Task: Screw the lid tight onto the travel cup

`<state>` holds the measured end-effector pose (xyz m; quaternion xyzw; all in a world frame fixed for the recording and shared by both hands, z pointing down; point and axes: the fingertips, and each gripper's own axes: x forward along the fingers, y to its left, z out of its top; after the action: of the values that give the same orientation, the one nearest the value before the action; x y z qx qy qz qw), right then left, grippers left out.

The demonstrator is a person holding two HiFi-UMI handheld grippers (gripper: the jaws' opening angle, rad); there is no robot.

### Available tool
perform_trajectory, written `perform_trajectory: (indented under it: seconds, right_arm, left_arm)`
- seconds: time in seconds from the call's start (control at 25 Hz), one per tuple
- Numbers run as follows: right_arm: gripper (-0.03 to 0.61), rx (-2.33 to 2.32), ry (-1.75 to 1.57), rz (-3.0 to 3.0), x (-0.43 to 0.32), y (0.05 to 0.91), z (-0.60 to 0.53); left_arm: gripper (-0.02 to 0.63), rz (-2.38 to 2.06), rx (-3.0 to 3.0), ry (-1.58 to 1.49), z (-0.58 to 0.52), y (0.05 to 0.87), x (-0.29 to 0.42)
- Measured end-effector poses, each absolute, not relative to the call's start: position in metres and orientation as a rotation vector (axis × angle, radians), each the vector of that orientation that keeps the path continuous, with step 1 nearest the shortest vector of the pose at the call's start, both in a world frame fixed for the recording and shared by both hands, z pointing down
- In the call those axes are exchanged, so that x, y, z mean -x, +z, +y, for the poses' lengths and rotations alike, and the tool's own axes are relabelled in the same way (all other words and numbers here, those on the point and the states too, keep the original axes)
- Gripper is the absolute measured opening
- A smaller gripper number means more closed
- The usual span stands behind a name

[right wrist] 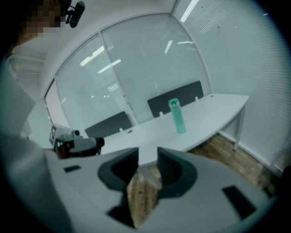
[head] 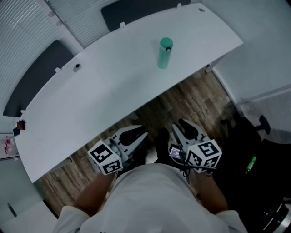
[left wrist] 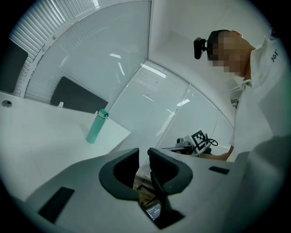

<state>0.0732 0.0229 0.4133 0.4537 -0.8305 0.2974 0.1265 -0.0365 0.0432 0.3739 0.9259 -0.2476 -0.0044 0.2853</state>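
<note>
Travel cup (head: 164, 53) stands on the white desk (head: 113, 95), toward the far right part of the top, well apart from both grippers. It is a teal, slim cylinder. Long axis vertical, base on the desk, lid (head: 166, 43) at the upper end and pointing up. Whether the lid is screwed fully down cannot be told at this size. In the left gripper view the cup (left wrist: 95, 127) looks tilted, top to the right; in the right gripper view (right wrist: 177, 116) it reads nearly upright. The tilt differs between views, so it looks like wide-lens distortion.

Left gripper (head: 135, 133) is off the desk's near edge, over the wood floor (head: 191, 100), close to the person's torso. Its jaws stand a narrow slit apart with nothing between them (left wrist: 143, 155).

Right gripper (head: 184, 127) sits beside it, also below the desk edge. Its jaws are parted wider than the left's, and only floor shows through the gap (right wrist: 148, 158). It grips nothing.

Both grippers point roughly toward the desk. Two dark panels (head: 136, 11) stand behind the desk's far edge.
</note>
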Motion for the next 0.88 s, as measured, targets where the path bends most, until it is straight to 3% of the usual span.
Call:
perform_trajectory:
  seconds: [0.88]
  right_arm:
    - [0.135,-1.175,0.814,-2.469,-0.128,0.423,-0.062]
  left_arm:
    - [0.152,-0.797,-2.515,0.055,-0.047,0.384,-0.03]
